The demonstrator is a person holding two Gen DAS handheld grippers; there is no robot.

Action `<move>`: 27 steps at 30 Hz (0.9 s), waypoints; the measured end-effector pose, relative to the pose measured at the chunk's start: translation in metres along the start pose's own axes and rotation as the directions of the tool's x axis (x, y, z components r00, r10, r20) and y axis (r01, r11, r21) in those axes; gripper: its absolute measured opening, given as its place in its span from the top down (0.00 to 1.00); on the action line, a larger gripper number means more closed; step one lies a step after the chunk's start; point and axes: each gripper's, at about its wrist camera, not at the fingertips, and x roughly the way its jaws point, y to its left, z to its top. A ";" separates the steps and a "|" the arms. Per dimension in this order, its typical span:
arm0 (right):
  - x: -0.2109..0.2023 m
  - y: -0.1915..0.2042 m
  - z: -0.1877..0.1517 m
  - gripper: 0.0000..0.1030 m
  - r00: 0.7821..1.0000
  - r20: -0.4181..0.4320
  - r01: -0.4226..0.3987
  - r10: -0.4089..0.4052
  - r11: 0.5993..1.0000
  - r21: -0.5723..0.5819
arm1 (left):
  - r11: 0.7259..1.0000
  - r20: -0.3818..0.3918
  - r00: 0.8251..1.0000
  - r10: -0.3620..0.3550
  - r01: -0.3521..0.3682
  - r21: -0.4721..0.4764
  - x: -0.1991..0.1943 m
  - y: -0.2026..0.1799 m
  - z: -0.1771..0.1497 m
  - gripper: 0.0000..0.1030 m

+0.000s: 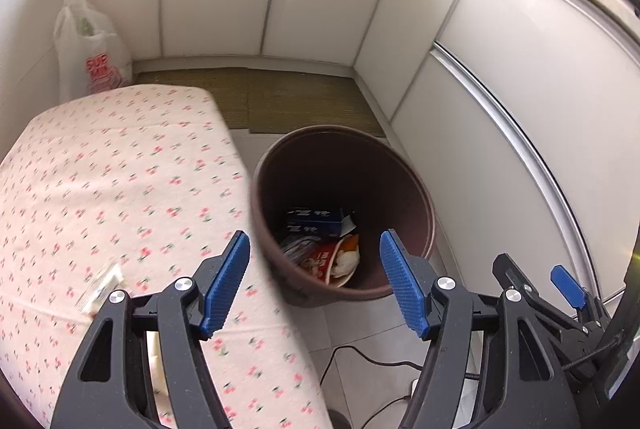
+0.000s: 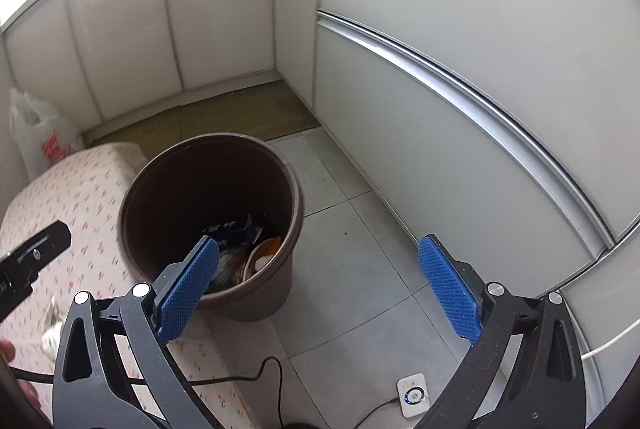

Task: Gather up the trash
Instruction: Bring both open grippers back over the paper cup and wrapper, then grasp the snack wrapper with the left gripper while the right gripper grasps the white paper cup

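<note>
A dark brown bin (image 1: 416, 197) stands on the floor beside the table and also shows in the right wrist view (image 2: 168, 189). It holds trash: a blue box (image 1: 314, 221), a red wrapper (image 1: 320, 261) and a paper bowl (image 2: 260, 257). My left gripper (image 1: 314, 281) is open and empty, above the table edge and the bin's near rim. My right gripper (image 2: 328, 285) is open and empty, just right of the bin, and shows at the right edge of the left wrist view (image 1: 532, 279). A small pale wrapper (image 1: 102, 289) lies on the table near my left finger.
The table has a pink cherry-print cloth (image 1: 120, 181). A white plastic bag (image 1: 90, 57) stands in the far left corner. White panelled walls (image 2: 440, 109) enclose the tiled floor (image 2: 352, 269). A black cable (image 2: 272, 369) and a white device (image 2: 414, 395) lie on the floor.
</note>
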 end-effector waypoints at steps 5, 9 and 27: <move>-0.017 0.020 -0.008 0.07 1.000 0.009 -0.003 0.004 0.999 -0.051 | 0.999 -0.008 1.000 0.013 -0.014 -0.039 -0.016 0.029 -0.011 0.35; -0.034 0.037 -0.011 0.07 1.000 0.025 -0.016 0.018 0.997 -0.072 | 0.997 -0.023 1.000 0.015 -0.017 -0.076 -0.026 0.052 -0.020 0.35; -0.067 0.134 -0.038 0.07 0.989 0.040 -0.128 0.142 0.962 -0.239 | 0.974 -0.085 0.989 0.124 -0.138 -0.179 -0.034 0.159 -0.048 0.35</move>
